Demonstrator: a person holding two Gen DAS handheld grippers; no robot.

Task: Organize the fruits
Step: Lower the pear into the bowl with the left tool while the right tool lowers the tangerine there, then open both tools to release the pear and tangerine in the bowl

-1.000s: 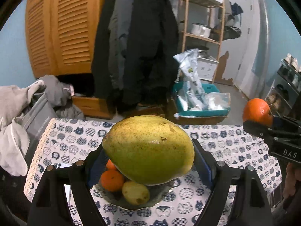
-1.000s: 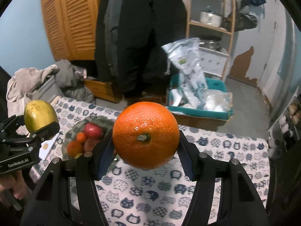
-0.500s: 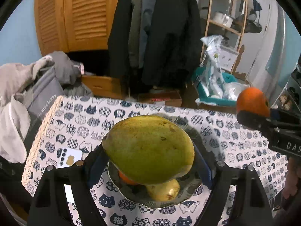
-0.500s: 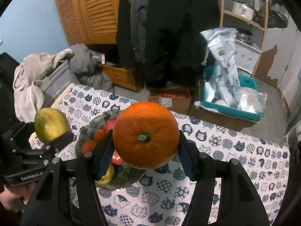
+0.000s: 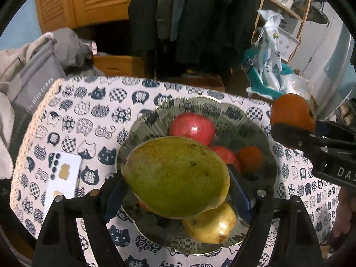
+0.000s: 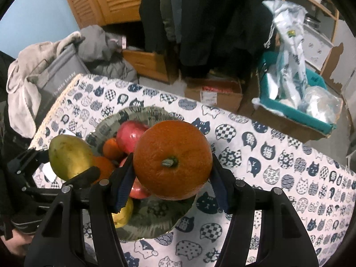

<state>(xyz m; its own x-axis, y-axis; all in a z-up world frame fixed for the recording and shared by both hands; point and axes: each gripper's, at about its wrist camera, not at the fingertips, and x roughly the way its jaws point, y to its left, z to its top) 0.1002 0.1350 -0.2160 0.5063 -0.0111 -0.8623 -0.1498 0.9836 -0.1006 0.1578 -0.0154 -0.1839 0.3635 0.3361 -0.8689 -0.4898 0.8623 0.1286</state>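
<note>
- The left claw (image 5: 176,198) squeezes a big green mango (image 5: 175,176) between its two fingers (the fruit fills the gap).
- Right under that claw sits a glass bowl (image 5: 195,105) on the cat tablecloth (image 5: 89,115).
- In the bowl lie a red apple (image 5: 192,128), a small orange fruit (image 5: 250,160) and a yellow pear (image 5: 211,224).
- The right claw (image 6: 172,182) is clamped on a round orange (image 6: 172,160), stem facing the camera.
- The bowl is below this claw, a bit to its left.
- A white card (image 5: 63,184) lies left of the bowl.
</note>
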